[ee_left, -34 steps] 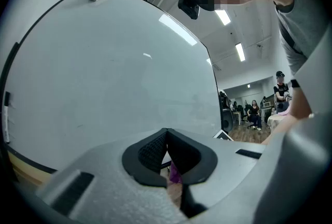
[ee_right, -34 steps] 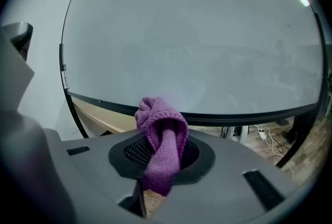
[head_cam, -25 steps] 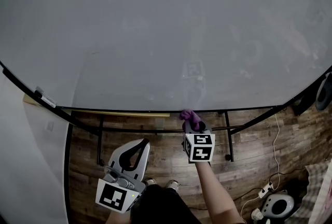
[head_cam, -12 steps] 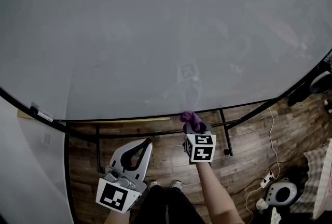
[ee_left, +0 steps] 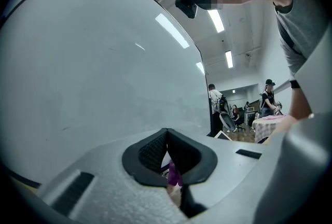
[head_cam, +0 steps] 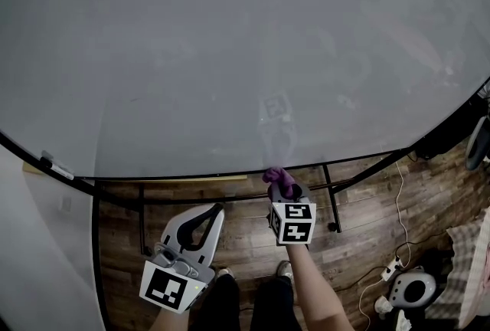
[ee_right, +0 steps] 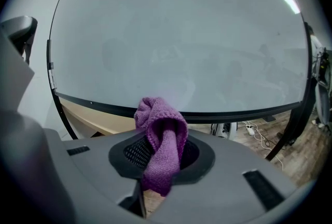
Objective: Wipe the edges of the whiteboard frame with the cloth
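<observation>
Left tongs (head_cam: 217,208): low and to the left, below the board; the two dark pads meet at the tips with nothing between them, and only a glimpse of purple shows through the gap behind.
Right tongs (head_cam: 285,188): held up on a bare forearm (head_cam: 318,287), marker cube facing the head camera; clamped on the cloth.
Cloth (ee_right: 158,124): purple knit, bunched above the pads with a tail hanging down between them; its top lies over the line of the bottom frame edge, though contact cannot be told.
Bottom frame edge (head_cam: 191,178): a thin black strip running left to right just beyond the cloth.
Whiteboard (head_cam: 230,54): pale grey, filling most of the head view, with faint smears.
Stand legs (head_cam: 331,203): black, under the board.
Wooden floor (head_cam: 360,230): brown planks, far below.
</observation>
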